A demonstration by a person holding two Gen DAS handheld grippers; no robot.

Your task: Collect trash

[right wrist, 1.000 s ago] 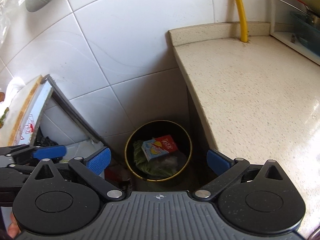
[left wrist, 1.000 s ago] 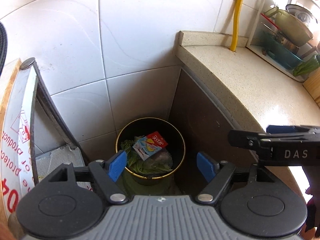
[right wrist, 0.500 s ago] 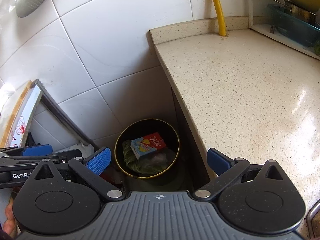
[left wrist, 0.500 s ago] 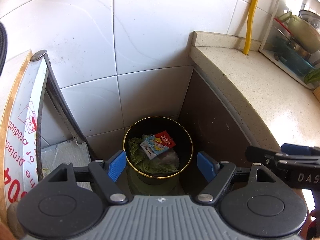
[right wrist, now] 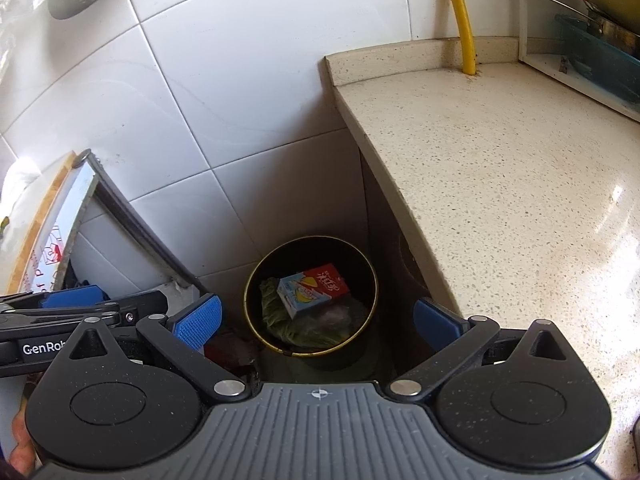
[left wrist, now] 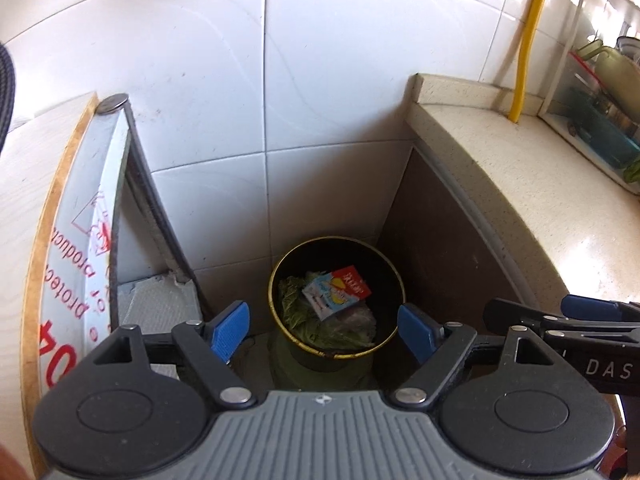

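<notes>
A black trash bin with a gold rim (left wrist: 272,292) (right wrist: 246,300) stands on the floor in the corner between the tiled wall and the counter. Inside lie a blue and red drink carton (left wrist: 336,292) (right wrist: 312,296) and limp green leaves (left wrist: 296,314) (right wrist: 276,316). My left gripper (left wrist: 323,330) hovers high over the bin; its jaws are opening and nothing is between them. My right gripper (right wrist: 316,324) hangs beside it, open and empty too. The right gripper's fingers (left wrist: 520,316) show at the right edge of the left wrist view.
A speckled stone counter (left wrist: 520,184) (right wrist: 500,160) runs along the right, with a yellow pipe (right wrist: 460,12) and a dish rack with pots (left wrist: 600,100) at its back. A wooden board with a red-printed film (left wrist: 80,240) leans at the left.
The left wrist view has rolled and swung, so the bin sits further right in it, and the left jaws stand slightly wider. The right gripper has barely shifted.
</notes>
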